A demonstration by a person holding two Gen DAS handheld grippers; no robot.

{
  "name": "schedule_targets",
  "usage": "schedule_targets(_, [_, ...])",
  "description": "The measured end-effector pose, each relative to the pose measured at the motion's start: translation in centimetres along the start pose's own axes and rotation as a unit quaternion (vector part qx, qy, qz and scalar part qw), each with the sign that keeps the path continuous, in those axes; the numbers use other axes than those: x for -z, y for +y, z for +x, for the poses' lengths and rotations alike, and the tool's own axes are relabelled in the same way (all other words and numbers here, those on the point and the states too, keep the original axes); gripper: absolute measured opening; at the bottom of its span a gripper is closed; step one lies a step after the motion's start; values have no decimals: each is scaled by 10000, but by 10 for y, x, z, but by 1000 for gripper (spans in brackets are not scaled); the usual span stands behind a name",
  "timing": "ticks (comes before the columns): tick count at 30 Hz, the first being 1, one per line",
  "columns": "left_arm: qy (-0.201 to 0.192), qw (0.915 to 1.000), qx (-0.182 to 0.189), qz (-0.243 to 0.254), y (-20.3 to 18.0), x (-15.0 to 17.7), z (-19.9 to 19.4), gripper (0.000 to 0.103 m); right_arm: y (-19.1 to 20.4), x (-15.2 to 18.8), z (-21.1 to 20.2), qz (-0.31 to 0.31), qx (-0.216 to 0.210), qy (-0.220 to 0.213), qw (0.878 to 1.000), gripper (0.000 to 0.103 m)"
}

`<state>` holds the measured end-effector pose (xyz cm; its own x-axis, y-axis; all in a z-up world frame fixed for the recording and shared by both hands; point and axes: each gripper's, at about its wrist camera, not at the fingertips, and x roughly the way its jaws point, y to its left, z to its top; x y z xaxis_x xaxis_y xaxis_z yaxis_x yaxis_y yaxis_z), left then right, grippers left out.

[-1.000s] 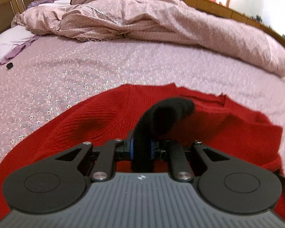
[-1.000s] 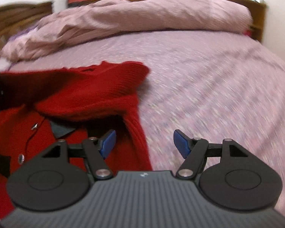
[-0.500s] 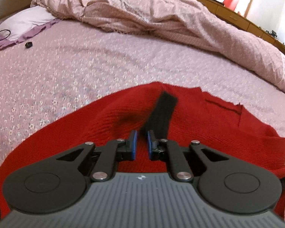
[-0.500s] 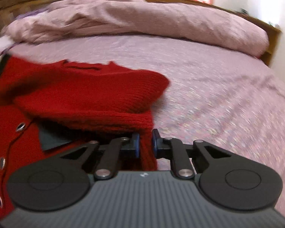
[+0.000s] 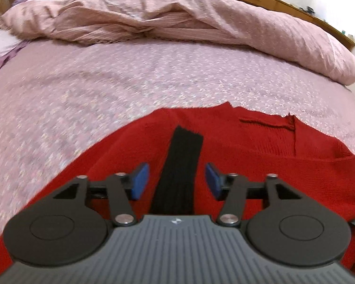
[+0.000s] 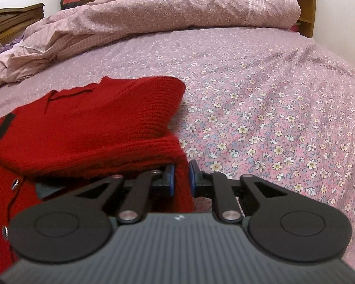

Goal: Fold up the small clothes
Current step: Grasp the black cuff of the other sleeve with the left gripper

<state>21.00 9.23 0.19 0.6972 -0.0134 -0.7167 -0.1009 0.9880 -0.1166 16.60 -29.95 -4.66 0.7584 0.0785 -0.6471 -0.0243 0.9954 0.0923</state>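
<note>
A red knit cardigan (image 5: 260, 151) lies on the flowered bedsheet (image 5: 106, 90). Its black cuff (image 5: 179, 165) lies flat on the red knit, between the jaws of my left gripper (image 5: 176, 182), which is open and empty. In the right wrist view the cardigan (image 6: 87, 127) lies partly folded, with buttons at the left edge. My right gripper (image 6: 181, 181) is shut on a red knit edge of the cardigan at its right side.
A crumpled pink duvet (image 5: 177, 16) lies across the far side of the bed; it also shows in the right wrist view (image 6: 153, 11). A wooden bed frame (image 6: 307, 11) runs behind it. Bare flowered sheet (image 6: 272, 106) spreads right of the cardigan.
My left gripper was shut on the black cuff, then let it go and opened; the cuff now lies flat. My right gripper closed on the cardigan's red edge and still holds it.
</note>
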Motion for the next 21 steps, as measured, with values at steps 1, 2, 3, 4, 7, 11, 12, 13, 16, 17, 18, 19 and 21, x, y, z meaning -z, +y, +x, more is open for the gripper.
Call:
schedule_targets(1, [2,10000,25,69,-2,-4,6,69,1,0,0,-34,24,0,10000,17])
schedule_targets(2, [-8,9999,41,140,-4,-9,12,70,3,0,0,-66,46,-1,10000,17])
schedule_targets(3, [-5,9998,55,195,-5,-12,18,71,4,0,0,-103,75,-5,9999,17])
schedule_targets(4, [19,9997,62,252,-6,-16,25,71,5,0,1,-124,92,-8,9999,17])
schedule_targets(7, [124,9989,122,428,-9,-22,45,70,6,1,1,-126,118,-16,9999,17])
schedule_targets(11, [122,9969,142,771,-19,-20,61,64,6,0,2,-93,111,-8,9999,17])
schedule_targets(12, [91,9965,134,817,-20,-19,61,54,6,0,2,-93,108,-7,9999,17])
schedule_targets(13, [61,9964,175,825,-21,-20,60,38,6,0,2,-89,109,-9,9999,17])
schedule_targets(16, [80,9974,207,690,-21,-22,55,14,5,0,3,-57,116,-16,9999,17])
schedule_targets(17, [37,9974,207,685,-21,-23,51,14,5,0,3,-37,119,-20,9999,17])
schedule_targets(18, [-63,9975,199,673,-21,-23,43,13,5,0,3,-17,119,-27,9999,17])
schedule_targets(19, [-178,9978,193,606,-19,-24,34,13,5,0,3,13,112,-41,9999,17])
schedule_targets(21, [-424,9985,182,298,-13,-26,15,11,3,0,2,106,71,-79,9999,17])
